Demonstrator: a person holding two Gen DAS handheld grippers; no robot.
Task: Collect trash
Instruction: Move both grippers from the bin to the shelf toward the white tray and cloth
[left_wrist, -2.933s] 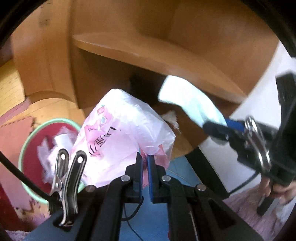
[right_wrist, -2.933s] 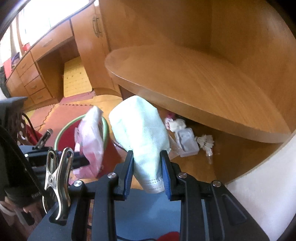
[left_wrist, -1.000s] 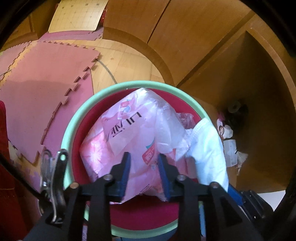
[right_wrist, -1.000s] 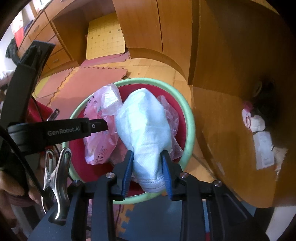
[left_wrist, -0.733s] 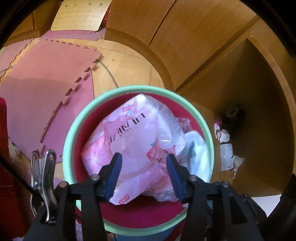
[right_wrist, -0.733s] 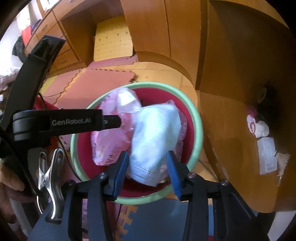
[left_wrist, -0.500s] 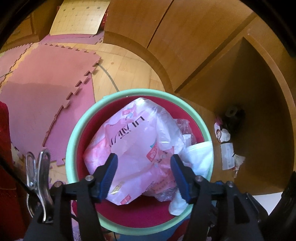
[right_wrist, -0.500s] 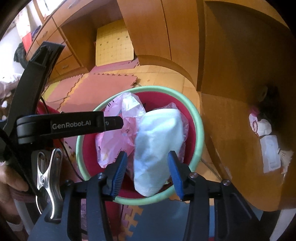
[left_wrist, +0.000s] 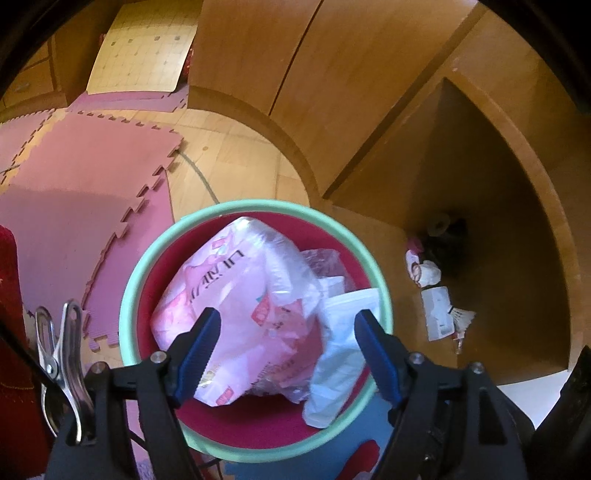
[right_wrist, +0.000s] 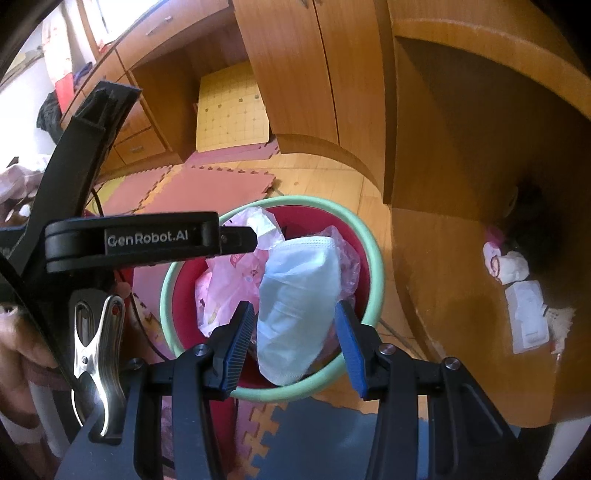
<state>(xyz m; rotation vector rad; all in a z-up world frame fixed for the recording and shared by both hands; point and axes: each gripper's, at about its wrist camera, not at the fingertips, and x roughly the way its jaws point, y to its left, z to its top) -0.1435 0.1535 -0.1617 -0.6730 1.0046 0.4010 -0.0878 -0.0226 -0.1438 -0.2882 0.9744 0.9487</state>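
Bin (left_wrist: 142, 266) floor hidden beneath pink bag (left_wrist: 236, 295) and mask (right_wrist: 295, 295)

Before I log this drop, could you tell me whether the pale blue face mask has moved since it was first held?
Yes: the face mask has moved from beside the wooden shelf into the bin.

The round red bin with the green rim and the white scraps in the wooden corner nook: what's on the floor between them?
Nothing: the left wrist view shows bare wooden floor between bin and scraps.
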